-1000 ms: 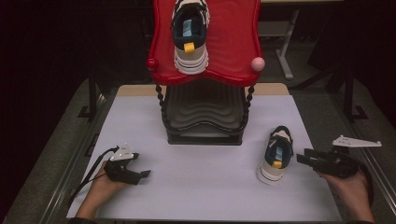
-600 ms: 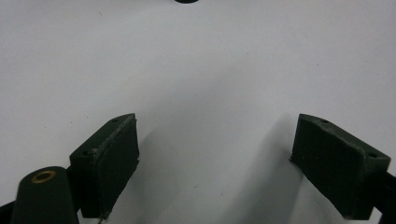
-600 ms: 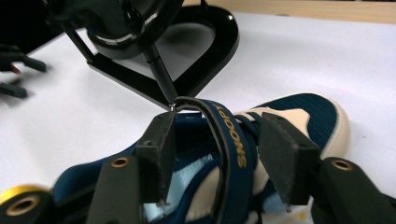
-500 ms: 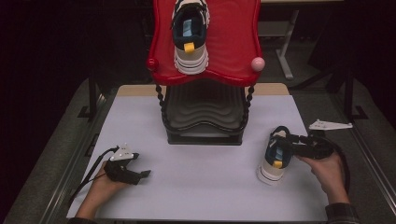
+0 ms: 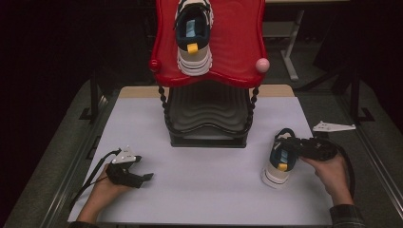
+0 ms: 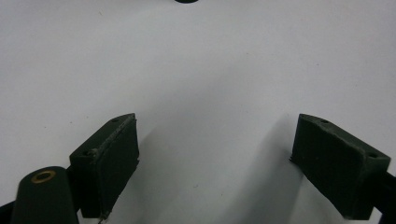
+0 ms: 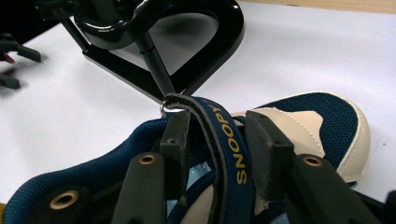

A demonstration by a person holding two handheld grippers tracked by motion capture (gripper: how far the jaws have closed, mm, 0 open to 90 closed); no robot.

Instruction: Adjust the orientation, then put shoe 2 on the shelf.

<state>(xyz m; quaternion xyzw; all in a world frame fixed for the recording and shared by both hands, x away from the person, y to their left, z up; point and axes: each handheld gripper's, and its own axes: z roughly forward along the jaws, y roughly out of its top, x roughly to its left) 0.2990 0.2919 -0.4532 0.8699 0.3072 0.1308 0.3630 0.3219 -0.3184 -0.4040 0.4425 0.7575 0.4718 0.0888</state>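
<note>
Right gripper view puts our right gripper (image 7: 217, 140) astride the navy tongue strap (image 7: 223, 135) of the sneaker (image 7: 308, 121), the one lettered SNOOPY in yellow. One pad (image 7: 175, 135) sits against the strap's left side and the other stands just beside its right; we cannot tell whether that one presses yet. The jaws have just been closing, with the strap between them.

From the high view, this navy and cream sneaker (image 5: 279, 161) lies on the white tabletop (image 5: 209, 190) at its right side, near the black base of the display stand (image 5: 209, 118). A matching sneaker (image 5: 194, 35) rests on the stand's red top tray (image 5: 237, 47).

Our left gripper (image 6: 215, 154) rests on bare tabletop at the near left, its jaws spread wide and holding nothing.
</note>
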